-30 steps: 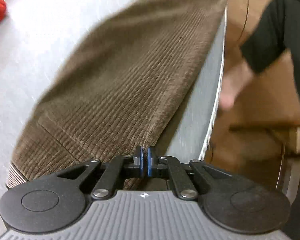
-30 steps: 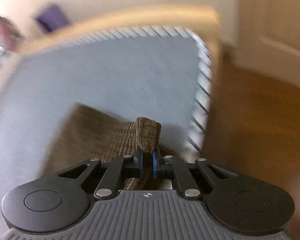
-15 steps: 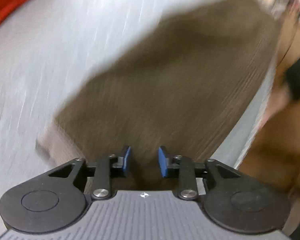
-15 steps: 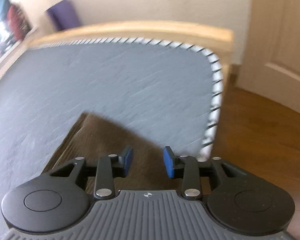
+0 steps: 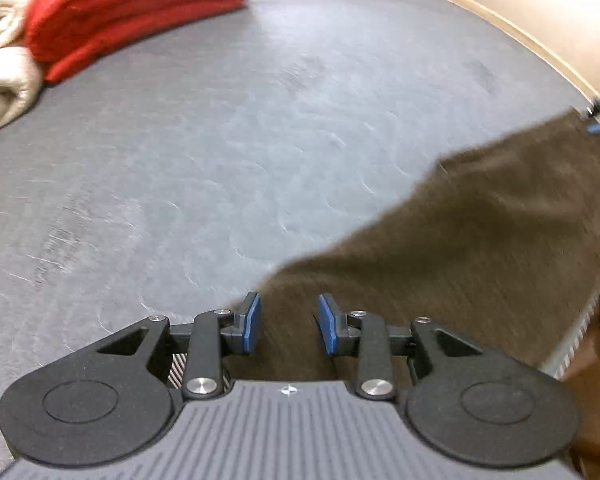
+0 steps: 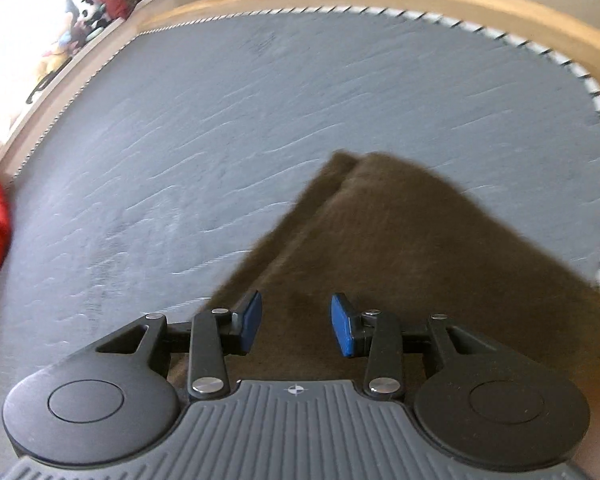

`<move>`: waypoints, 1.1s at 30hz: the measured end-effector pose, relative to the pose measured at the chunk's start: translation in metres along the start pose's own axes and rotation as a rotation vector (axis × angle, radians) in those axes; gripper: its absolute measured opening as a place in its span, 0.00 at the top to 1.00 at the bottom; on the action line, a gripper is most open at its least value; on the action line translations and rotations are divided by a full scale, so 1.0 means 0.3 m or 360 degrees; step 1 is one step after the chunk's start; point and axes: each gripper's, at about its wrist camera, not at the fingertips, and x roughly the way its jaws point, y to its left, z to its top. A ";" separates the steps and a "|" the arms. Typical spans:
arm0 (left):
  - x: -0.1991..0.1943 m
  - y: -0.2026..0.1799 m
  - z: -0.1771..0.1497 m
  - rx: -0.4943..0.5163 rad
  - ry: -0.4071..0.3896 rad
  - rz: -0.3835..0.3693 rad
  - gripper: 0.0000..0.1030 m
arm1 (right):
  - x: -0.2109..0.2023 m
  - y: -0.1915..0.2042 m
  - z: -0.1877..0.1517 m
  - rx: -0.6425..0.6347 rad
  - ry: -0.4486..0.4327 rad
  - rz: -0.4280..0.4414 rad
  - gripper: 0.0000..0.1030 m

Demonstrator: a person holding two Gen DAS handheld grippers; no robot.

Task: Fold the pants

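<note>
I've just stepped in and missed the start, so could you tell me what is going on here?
A person is folding brown corduroy pants on a grey mattress, with a handheld gripper in each hand. Neither grips the fabric now: the left gripper is opening over the pants, and the right gripper stands open above them. The pants lie folded near the mattress edge. Folded red and white items sit further off.

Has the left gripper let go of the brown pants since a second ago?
Yes. The left gripper was clamped on the pants; now its jaws are opening, nothing pinched.
</note>
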 end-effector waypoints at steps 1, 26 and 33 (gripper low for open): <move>0.010 0.006 0.020 -0.0036 -0.0007 0.0012 0.65 | 0.014 0.026 0.000 0.0000 0.0015 0.0012 0.60; 0.091 -0.046 0.051 0.0058 0.0069 -0.0145 0.61 | 0.031 0.144 0.086 -0.0006 -0.0351 -0.0494 0.97; 0.214 -0.012 -0.027 0.0105 0.0379 0.0066 0.94 | -0.031 0.071 0.049 -0.0028 -0.0195 -0.0267 0.86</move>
